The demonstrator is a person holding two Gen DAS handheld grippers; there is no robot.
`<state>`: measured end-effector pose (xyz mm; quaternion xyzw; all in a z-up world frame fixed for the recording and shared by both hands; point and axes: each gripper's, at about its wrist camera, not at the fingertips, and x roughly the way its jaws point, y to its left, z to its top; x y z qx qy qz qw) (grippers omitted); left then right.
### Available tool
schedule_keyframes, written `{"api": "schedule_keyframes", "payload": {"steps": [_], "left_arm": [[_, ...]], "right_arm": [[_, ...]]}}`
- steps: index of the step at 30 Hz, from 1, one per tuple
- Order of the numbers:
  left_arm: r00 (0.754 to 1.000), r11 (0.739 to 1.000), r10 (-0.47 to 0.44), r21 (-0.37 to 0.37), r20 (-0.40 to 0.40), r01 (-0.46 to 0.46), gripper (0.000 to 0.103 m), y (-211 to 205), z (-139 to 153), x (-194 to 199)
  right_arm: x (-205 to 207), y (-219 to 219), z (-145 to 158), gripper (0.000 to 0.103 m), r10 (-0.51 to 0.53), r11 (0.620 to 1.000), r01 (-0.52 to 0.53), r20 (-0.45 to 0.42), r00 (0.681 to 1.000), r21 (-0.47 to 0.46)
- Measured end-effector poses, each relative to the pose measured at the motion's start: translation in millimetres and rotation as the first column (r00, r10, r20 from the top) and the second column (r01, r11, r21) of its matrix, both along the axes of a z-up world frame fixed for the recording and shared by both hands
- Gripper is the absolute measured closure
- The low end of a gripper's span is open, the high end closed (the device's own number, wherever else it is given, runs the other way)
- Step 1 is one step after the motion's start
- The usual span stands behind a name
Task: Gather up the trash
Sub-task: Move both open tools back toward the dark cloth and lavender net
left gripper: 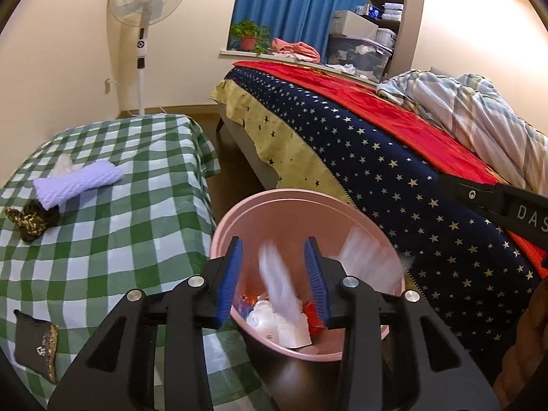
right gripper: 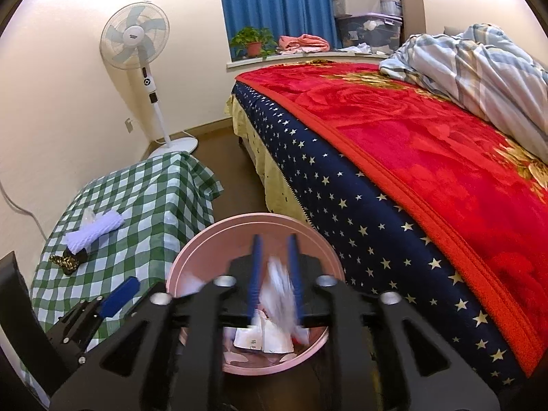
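Observation:
A pink bin [left gripper: 274, 196] stands on the floor between the table and the bed, with white crumpled paper [left gripper: 291, 328] and red wrappers inside. Over its mouth my left gripper [left gripper: 274, 267] is open, and a blurred white scrap [left gripper: 277, 281] hangs loose between its blue pads, touching neither. In the right wrist view the bin [right gripper: 253, 218] lies just below my right gripper [right gripper: 275, 267]. Those jaws stand narrowly apart, open, with a blurred white tissue [right gripper: 279, 287] dropping between them. One of the left gripper's blue fingers [right gripper: 120, 294] shows at lower left.
A green checked table [left gripper: 113, 246] at the left holds a lilac foam sleeve [left gripper: 78, 185] and two dark gold-speckled pieces [left gripper: 27, 221]. The bed with a red blanket [right gripper: 428, 157] runs along the right. A standing fan [left gripper: 144, 10] is by the far wall.

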<state>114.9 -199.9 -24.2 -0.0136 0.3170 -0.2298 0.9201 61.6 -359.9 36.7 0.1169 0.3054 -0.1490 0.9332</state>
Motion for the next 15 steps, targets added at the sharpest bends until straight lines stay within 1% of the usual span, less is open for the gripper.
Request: {"api": "schedule_keyframes", "payload": {"steps": [1,5,9,15], "left_arm": [[1.000,1.000,0.004,0.000,0.002,-0.004,0.065,2.7,0.8,-0.2],[1.000,1.000,0.025,0.003,0.013,-0.026,0.065,16.5,4.6,-3.4],[0.998,0.998,0.061,0.006,0.026,-0.061,0.065,36.3,9.4,-7.6],[0.988,0.988,0.152,0.007,0.039,-0.152,0.065,77.3,16.0,-13.0]], "right_arm": [[-0.1,0.8,0.1,0.072,-0.002,1.000,0.002,0.003,1.000,-0.001],[-0.1,4.5,-0.8,0.072,0.010,1.000,-0.011,0.013,1.000,0.011],[1.0,15.1,-1.3,0.072,0.046,0.999,-0.046,0.022,0.999,0.010],[3.0,38.6,-2.0,0.072,0.123,0.992,-0.124,0.039,0.992,0.016]]}}
